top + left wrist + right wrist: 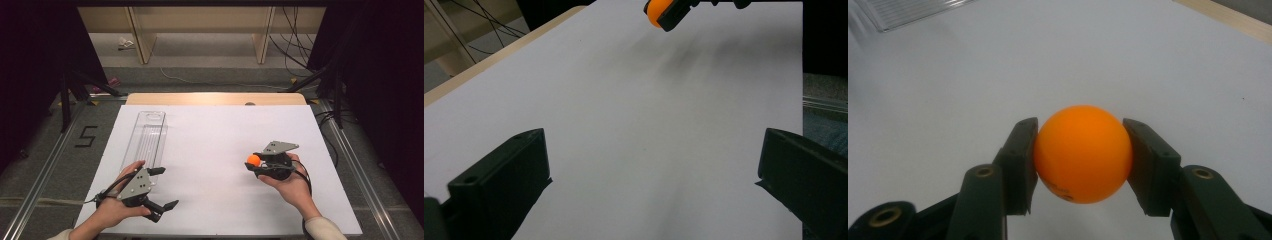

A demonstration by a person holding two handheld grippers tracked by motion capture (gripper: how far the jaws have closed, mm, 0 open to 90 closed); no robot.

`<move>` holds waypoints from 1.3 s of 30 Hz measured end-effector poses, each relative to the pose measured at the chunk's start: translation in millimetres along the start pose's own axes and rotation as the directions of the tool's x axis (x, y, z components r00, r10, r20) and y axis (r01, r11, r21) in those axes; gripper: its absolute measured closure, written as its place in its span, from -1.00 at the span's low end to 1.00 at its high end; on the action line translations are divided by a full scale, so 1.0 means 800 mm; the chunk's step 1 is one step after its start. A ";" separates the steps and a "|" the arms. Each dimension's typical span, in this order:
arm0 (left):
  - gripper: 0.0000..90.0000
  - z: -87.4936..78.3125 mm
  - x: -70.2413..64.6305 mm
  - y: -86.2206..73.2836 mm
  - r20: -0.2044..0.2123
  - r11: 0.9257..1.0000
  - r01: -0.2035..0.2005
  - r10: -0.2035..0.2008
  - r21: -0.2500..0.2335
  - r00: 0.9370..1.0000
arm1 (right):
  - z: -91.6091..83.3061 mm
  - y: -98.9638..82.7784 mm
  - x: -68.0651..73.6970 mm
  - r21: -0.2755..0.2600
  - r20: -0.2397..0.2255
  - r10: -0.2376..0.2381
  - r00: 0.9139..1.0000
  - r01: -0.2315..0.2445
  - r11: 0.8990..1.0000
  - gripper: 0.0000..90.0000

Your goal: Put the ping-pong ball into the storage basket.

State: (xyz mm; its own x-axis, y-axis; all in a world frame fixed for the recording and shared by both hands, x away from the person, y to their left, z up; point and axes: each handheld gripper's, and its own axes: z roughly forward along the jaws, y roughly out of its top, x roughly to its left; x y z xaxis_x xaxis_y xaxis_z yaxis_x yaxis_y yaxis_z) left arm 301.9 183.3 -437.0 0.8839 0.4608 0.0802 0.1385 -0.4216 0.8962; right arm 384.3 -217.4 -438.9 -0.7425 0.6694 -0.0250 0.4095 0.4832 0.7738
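The desk (220, 135) carries a smooth white sheet over a light wooden top, whose far edge shows as a bare strip. Beyond it the floor holds loose cables (292, 42) and pale wooden shelf uprights (142, 37); a black numeral 5 (86, 136) is marked on the floor at the left.

A long, narrow tray (146, 142) of clear plastic lies lengthwise on the left part of the sheet. Its base is ribbed, and whether it holds anything cannot be told. Its near end lies just beside the left hand (117, 207).

The left tongs (165, 189) sit at the near left, jaws spread wide apart with bare white sheet between them. Nothing lies between them and the ball across the sheet.

The right tongs (252, 162), held in the right hand (292, 187) at right of centre, are clamped on an orange ball (253, 160), one black jaw on each side. The ball is round, smooth and matt, with faint dark print low on its surface.
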 end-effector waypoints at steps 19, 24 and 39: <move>-1.00 0.000 0.000 0.000 0.001 1.000 -0.001 0.001 0.001 1.000 | 0.013 0.014 0.006 -0.020 -0.014 -0.017 1.000 0.017 1.000 0.14; -1.00 0.000 0.000 0.000 0.002 1.000 -0.002 0.002 0.001 1.000 | 0.017 0.018 0.008 -0.027 -0.017 -0.023 1.000 0.023 0.999 0.14; -1.00 0.000 0.000 0.000 0.002 1.000 -0.004 0.004 0.002 1.000 | 0.026 0.026 0.011 -0.034 -0.024 -0.028 0.999 0.028 0.999 0.14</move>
State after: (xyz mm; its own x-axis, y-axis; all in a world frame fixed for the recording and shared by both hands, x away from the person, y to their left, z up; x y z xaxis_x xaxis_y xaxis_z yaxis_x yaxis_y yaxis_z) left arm 301.6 183.1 -437.1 0.8851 0.4579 0.0829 0.1362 -0.4252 0.8948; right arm 397.1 -189.9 -436.0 -0.7662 0.6418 -0.0319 0.3707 0.4820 0.7939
